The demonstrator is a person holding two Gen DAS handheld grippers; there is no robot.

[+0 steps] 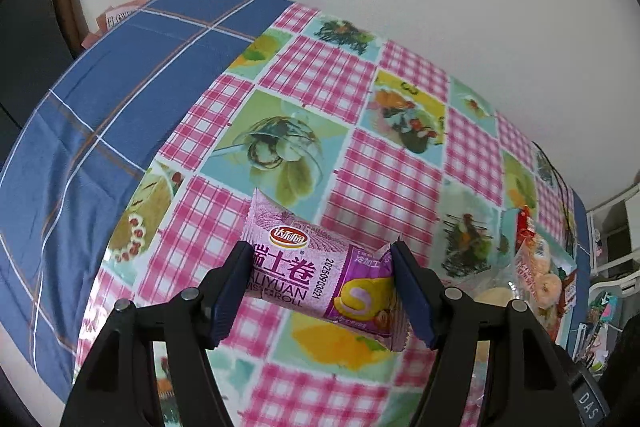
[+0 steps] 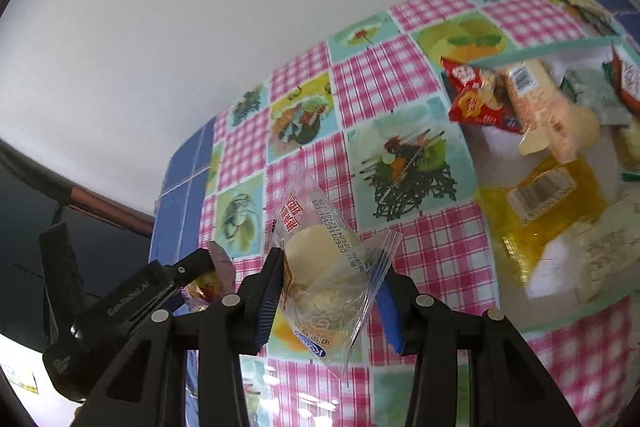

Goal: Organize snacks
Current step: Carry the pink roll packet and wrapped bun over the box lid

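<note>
black fingers (image 1: 236, 291), blue pads (image 2: 267, 303)

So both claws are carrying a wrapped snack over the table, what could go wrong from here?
Two risks, I think. The right gripper pinches a clear-wrapped cake partly by its loose film; the wrapper might slide out, or the soft cake get squashed. The left gripper holds the purple Swiss roll packet by its ends, hanging askew, so it could slip loose. Also, the tray of snacks looks crowded.
</note>
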